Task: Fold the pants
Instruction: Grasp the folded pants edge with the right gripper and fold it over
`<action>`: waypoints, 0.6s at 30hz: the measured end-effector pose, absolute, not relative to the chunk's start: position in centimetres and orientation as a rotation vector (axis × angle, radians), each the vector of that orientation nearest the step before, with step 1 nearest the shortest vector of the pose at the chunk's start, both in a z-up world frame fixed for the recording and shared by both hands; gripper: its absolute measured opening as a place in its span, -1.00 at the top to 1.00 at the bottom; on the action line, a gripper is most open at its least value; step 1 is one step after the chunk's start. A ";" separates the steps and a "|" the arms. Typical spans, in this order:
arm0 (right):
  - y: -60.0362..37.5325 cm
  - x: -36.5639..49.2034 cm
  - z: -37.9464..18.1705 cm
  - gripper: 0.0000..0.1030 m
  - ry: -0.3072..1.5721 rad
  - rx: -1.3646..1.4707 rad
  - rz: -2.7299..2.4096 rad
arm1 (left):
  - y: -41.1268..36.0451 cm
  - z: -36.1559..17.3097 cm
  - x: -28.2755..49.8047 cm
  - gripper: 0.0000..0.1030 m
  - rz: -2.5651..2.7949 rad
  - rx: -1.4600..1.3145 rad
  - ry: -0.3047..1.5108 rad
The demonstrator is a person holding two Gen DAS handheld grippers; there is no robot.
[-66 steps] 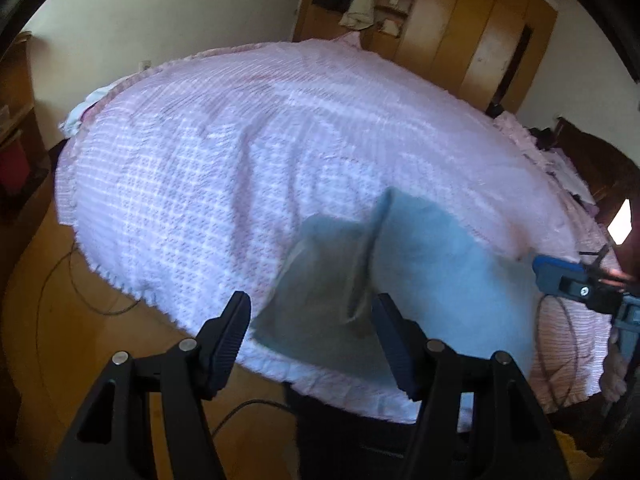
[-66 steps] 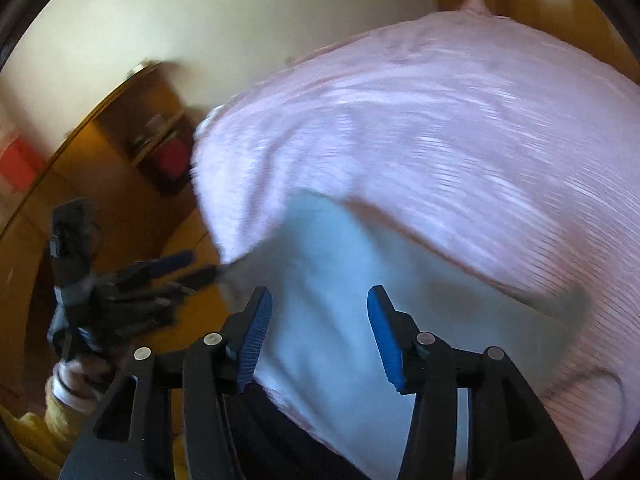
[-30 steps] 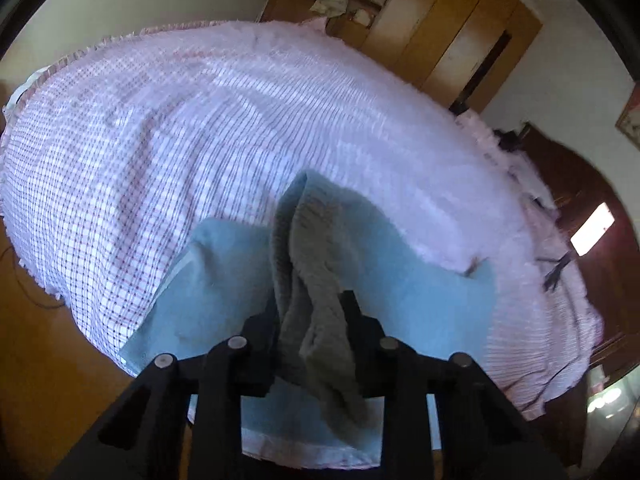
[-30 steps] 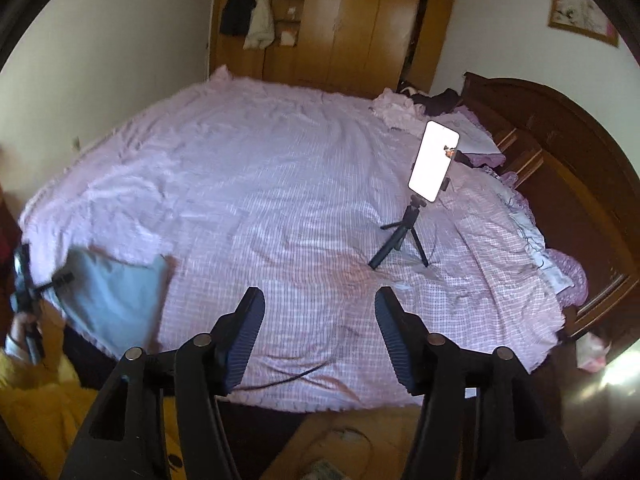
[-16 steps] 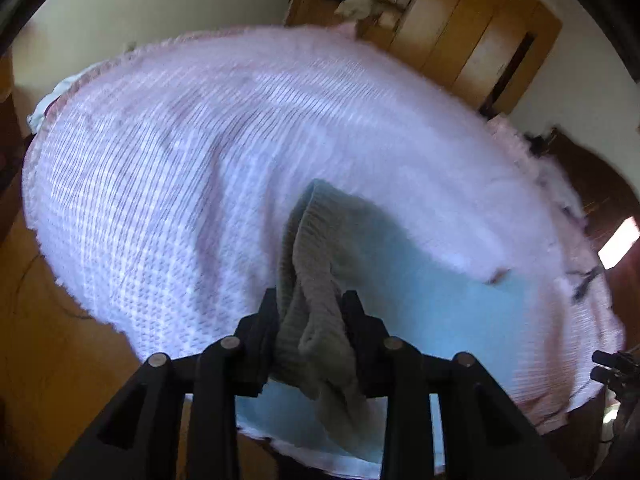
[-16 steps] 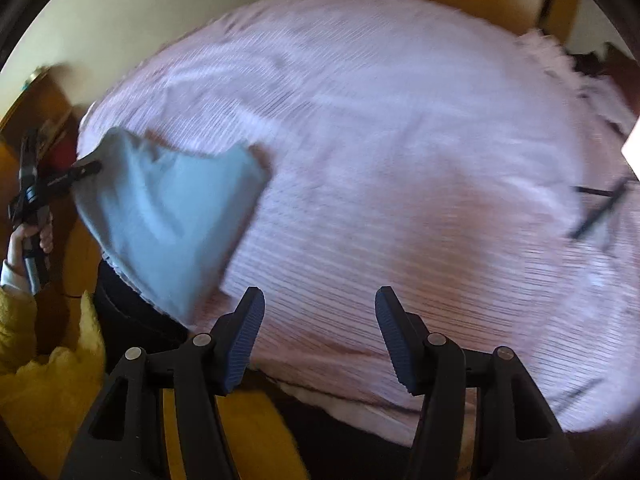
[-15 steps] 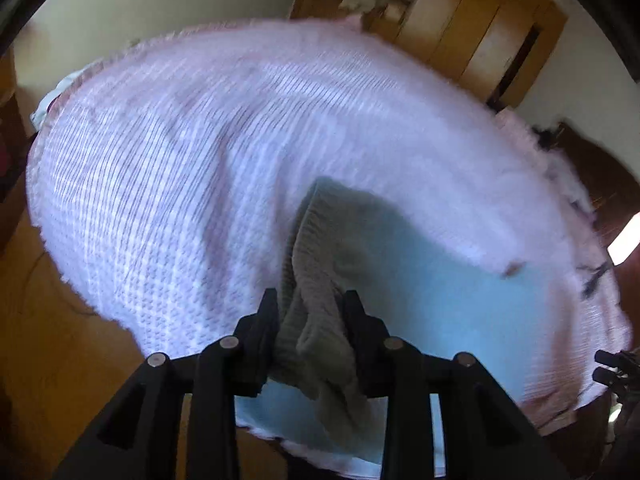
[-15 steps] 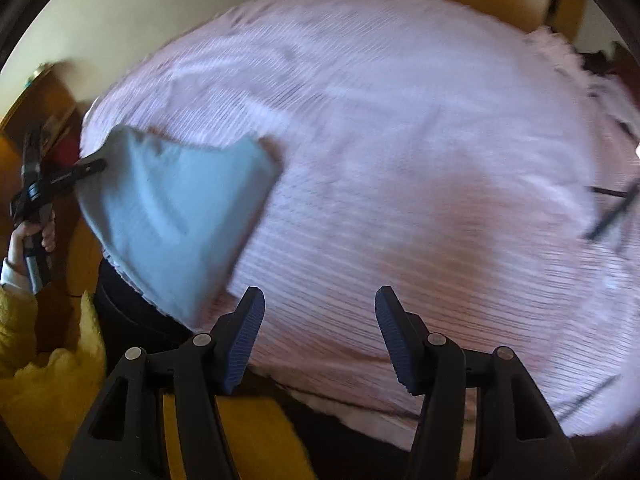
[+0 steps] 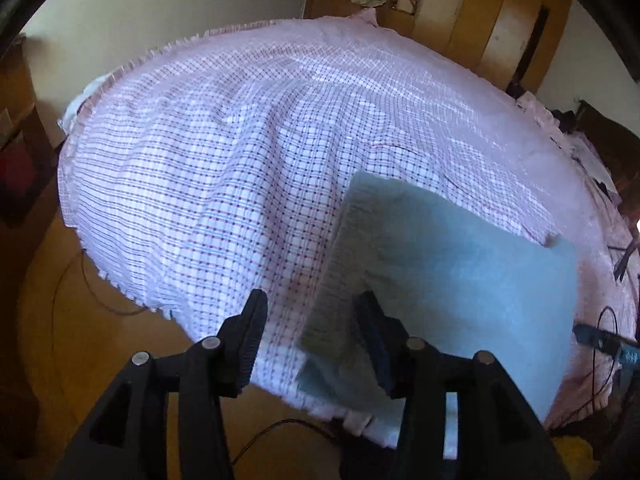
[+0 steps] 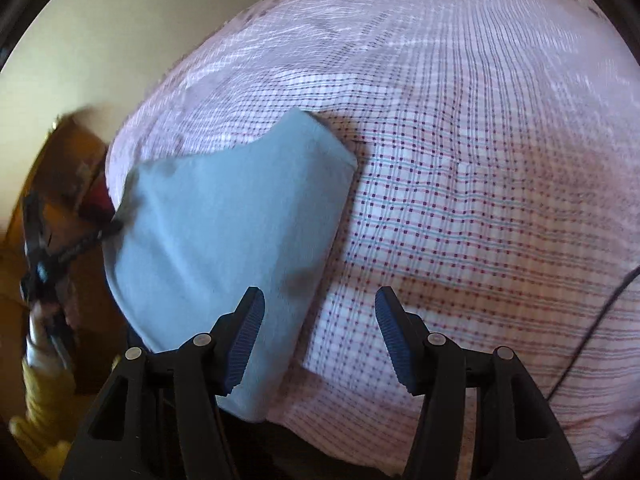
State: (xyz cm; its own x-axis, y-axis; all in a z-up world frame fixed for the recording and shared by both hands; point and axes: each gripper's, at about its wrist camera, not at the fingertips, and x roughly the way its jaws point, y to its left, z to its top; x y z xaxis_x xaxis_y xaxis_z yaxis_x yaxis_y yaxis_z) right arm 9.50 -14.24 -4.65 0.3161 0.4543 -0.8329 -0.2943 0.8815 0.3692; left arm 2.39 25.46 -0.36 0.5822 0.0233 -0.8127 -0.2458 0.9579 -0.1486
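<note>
A big bed [image 9: 224,152] with a pink checked sheet fills the room; brown wooden closets [image 9: 492,12] stand behind it. One pair of blue pants [image 9: 448,280] lies folded at the bed's near edge. Two grippers: the left gripper [image 9: 310,332] is opening, the pants' edge between its jaws; the right gripper [image 10: 318,334] is spread, empty.

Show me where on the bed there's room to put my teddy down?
The checked bedspread is bare from the blue pants out to its frilled far edge, and bare again on the pants' other side. It's crowded at the near edge, where the pants lie and both tools hover.
</note>
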 end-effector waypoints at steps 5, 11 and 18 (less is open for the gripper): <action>-13.9 11.4 -4.4 0.00 1.114 0.196 0.496 | 23.3 2.5 2.2 0.03 0.142 -0.218 0.888; -12.9 13.8 -5.4 0.00 1.121 0.252 0.486 | 19.8 4.1 5.1 0.03 0.004 -0.243 0.827; -12.6 15.3 -6.7 0.00 1.128 0.306 0.470 | 17.8 -0.3 10.4 0.03 0.042 -0.149 0.917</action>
State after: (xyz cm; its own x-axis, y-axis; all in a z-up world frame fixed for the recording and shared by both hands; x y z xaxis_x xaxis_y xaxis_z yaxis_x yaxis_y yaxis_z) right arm 15.27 -12.61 -6.70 0.3473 0.5063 -0.7893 -0.2042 0.8624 0.4633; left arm 10.38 17.81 -0.33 0.6084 -0.0268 -0.7932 -0.0999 0.9889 -0.1101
